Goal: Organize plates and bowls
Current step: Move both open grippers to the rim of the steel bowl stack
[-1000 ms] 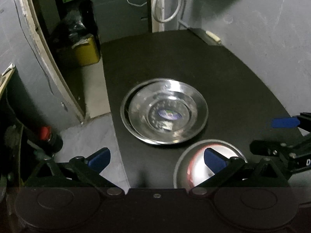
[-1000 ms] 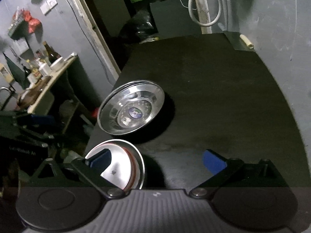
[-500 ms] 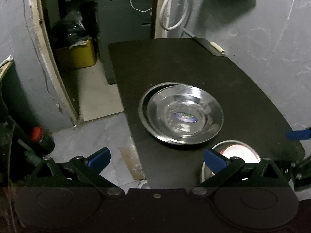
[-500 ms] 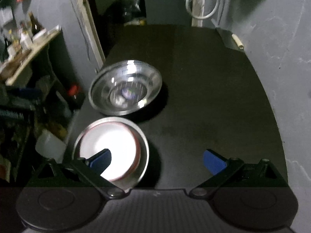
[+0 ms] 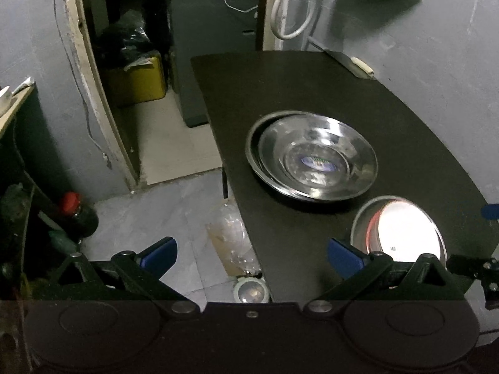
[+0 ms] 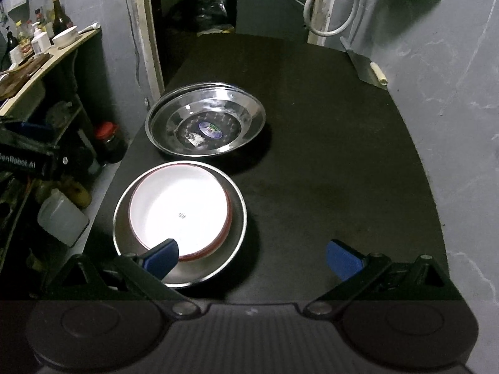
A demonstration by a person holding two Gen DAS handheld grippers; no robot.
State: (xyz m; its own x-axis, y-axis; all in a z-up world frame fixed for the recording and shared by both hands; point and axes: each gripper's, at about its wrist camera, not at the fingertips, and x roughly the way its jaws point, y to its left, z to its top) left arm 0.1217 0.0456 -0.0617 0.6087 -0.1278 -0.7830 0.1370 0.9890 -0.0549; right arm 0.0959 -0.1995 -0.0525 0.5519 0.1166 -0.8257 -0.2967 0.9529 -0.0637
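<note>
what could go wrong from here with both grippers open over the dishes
1. The steel bowl holding the white bowl sits near the black table's left edge; a nudge from the open right gripper might push it off.
2. The steel plates are stacked off-centre, so gripping one rim could drag or tip the other.
3. The open left gripper hangs partly past the table edge.

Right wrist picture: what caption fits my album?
Open right gripper above white bowl nested in steel bowl, beside stacked steel plates.
</note>
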